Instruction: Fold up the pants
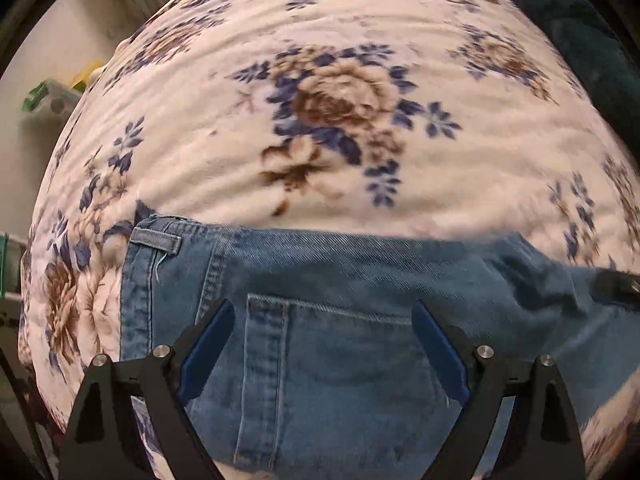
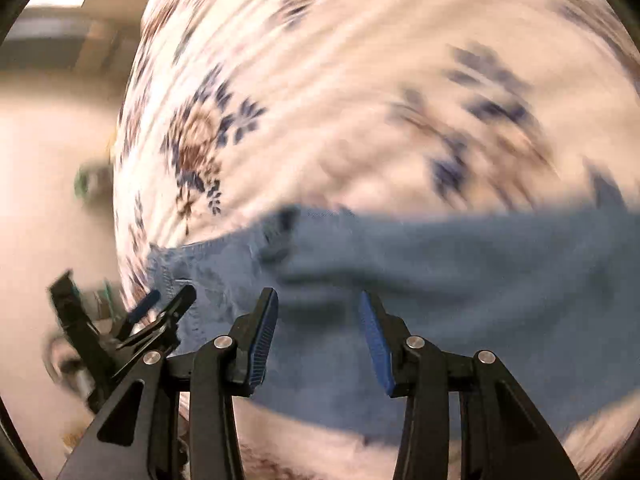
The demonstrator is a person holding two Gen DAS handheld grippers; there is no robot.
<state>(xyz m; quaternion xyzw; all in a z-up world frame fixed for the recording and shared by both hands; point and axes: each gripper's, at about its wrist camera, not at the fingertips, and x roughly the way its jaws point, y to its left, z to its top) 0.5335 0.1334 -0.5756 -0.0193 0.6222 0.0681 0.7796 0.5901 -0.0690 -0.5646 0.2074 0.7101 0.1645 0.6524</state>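
Observation:
Blue denim pants (image 1: 340, 264) lie flat on a floral blanket (image 1: 340, 160), waistband and belt loop at the left, a back pocket (image 1: 332, 360) facing up. My left gripper (image 1: 323, 306) hovers over that pocket, open wide, with nothing between its blue pads. A dark piece of the right gripper (image 1: 616, 284) shows at the pants' right edge. In the blurred right wrist view, my right gripper (image 2: 319, 294) hangs above the pants (image 2: 460, 272) with jaws partly apart and nothing clamped. The left gripper (image 2: 164, 300) is visible at the waistband end.
The blanket (image 2: 320, 120) covers a bed whose edge drops off to a pale floor on the left. A clear box with a green lid (image 1: 44, 100) stands on that floor. Dark teal fabric (image 1: 580, 20) lies at the far right corner.

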